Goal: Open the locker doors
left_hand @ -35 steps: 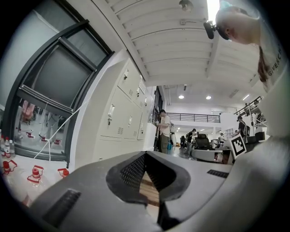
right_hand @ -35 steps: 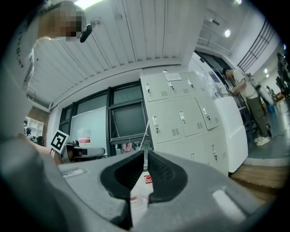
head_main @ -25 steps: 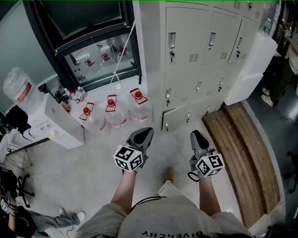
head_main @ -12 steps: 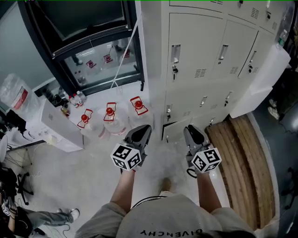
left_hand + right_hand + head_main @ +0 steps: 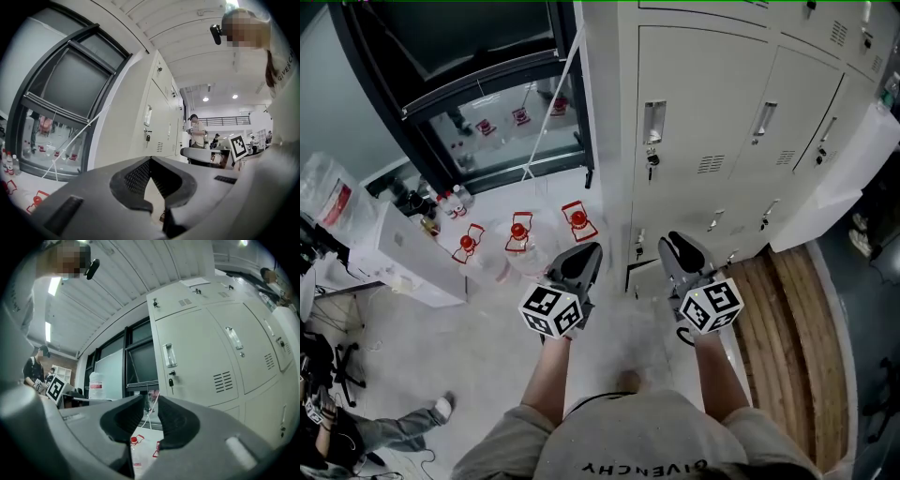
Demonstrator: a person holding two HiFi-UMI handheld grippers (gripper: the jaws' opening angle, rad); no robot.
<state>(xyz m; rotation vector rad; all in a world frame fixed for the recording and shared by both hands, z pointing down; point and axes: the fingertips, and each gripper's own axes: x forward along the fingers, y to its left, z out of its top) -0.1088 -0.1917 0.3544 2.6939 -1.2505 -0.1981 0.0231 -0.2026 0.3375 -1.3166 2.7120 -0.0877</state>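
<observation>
Left gripper (image 5: 150,160): matte grey moulded shell with curved shoulders; dark pads (image 5: 136,178) finely ribbed; the jaws meet tip to tip, with nothing between them; it points level at the lockers, touching none.
Right gripper (image 5: 151,401): the same grey shell; smooth, bulging dark pads (image 5: 124,420); its jaws have just been opening and stand a narrow gap apart, with nothing between them; it holds nothing.
Marker cubes: white cubes printed with black squares; one at the rear of each gripper; in the head view the left gripper (image 5: 586,251) and right gripper (image 5: 672,240) sit side by side, near each other.
Lockers (image 5: 712,112): a bank of pale grey sheet-metal doors, flat rectangles with pressed edges; straight ahead of both grippers and apart from them; the upper doors lie flush and closed.
Nearest door: a shiny recessed handle (image 5: 653,122), tall and narrow; a key (image 5: 652,159) hangs in the lock just below it; a block of thin louvre slots (image 5: 711,164) to the right.
Water bottles (image 5: 518,234): three clear, rounded plastic jugs with red caps and red handles; on the floor by the bank's left corner, below the window.
Window (image 5: 487,84): dark metal frame, glossy glass.
Floor (image 5: 609,328): pale, speckled, hard.
Bench (image 5: 787,319): long brown wooden slats, along the foot of the lockers at the right.
</observation>
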